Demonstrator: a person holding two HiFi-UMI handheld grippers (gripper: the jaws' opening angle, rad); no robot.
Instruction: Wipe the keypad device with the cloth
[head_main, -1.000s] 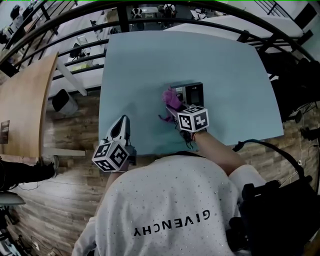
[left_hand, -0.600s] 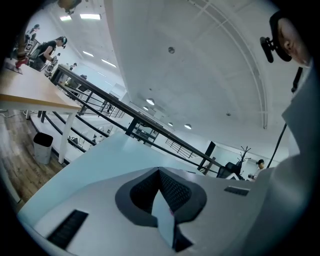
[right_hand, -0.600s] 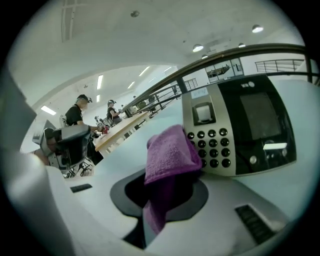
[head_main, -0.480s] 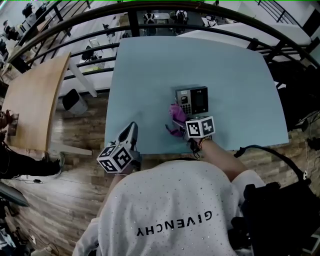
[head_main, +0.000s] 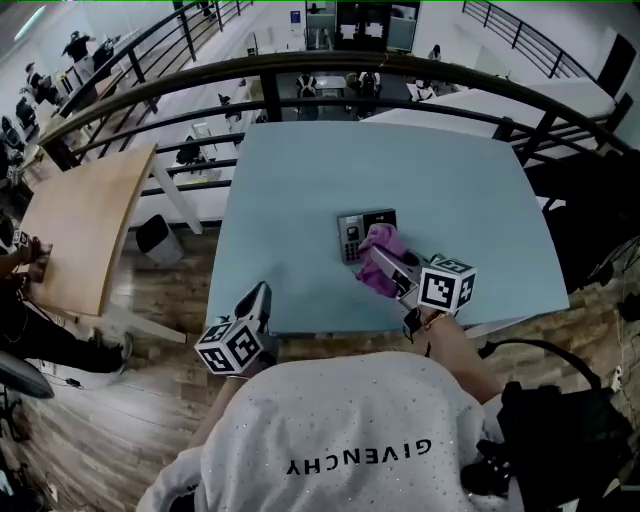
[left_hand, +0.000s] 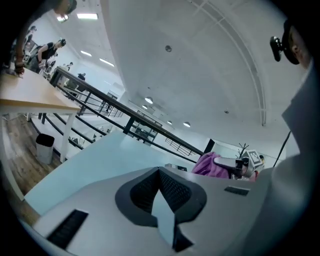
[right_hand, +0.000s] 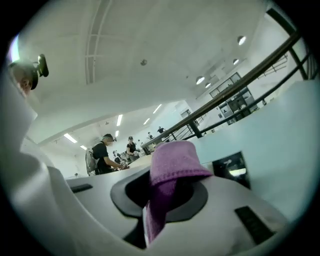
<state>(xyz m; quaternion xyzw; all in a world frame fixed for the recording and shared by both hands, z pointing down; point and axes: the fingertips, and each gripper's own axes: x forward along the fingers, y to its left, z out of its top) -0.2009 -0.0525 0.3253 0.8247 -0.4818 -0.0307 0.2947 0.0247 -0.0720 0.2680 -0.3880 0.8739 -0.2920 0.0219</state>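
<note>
Logging a shift: the right gripper (head_main: 384, 266) fingers (right_hand: 225, 200), pinching the cloth (head_main: 385, 240), now sit over the keypad device (head_main: 351, 237), no longer short of it. I judge wiping is under way. The left gripper (head_main: 263, 292) fingers (left_hand: 100, 200) are pressed together, empty, at the counter (head_main: 300, 180) edge.

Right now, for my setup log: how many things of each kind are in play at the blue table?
Keypad device: 1
Purple cloth: 1
Hand-held gripper: 2, the left hand-held gripper and the right hand-held gripper
Total: 4
</note>
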